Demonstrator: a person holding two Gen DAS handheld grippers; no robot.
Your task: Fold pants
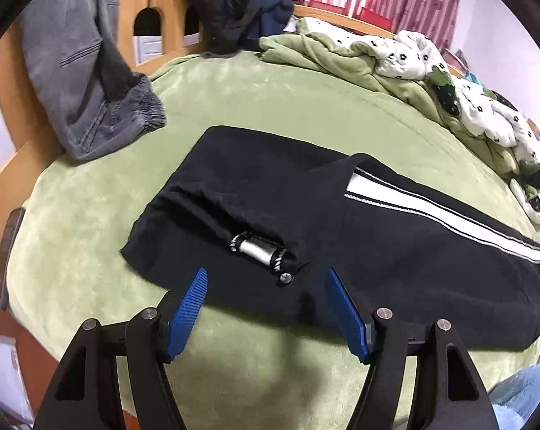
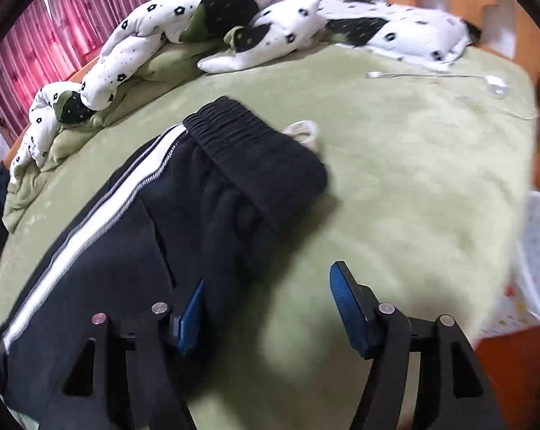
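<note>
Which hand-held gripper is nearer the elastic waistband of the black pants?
Right. The right hand-held gripper hovers just short of the waistband; the left hand-held gripper hovers at the cuff end.

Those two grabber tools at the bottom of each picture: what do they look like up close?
Both match. The left gripper and the right gripper each have two matte black, angular arms with triangular cut-outs and round silver pins at the joints. Each arm ends in a flat blue pad with a finely ribbed face. No cables or markings show. At a corner of the left view, light blue fabric shows.
</note>
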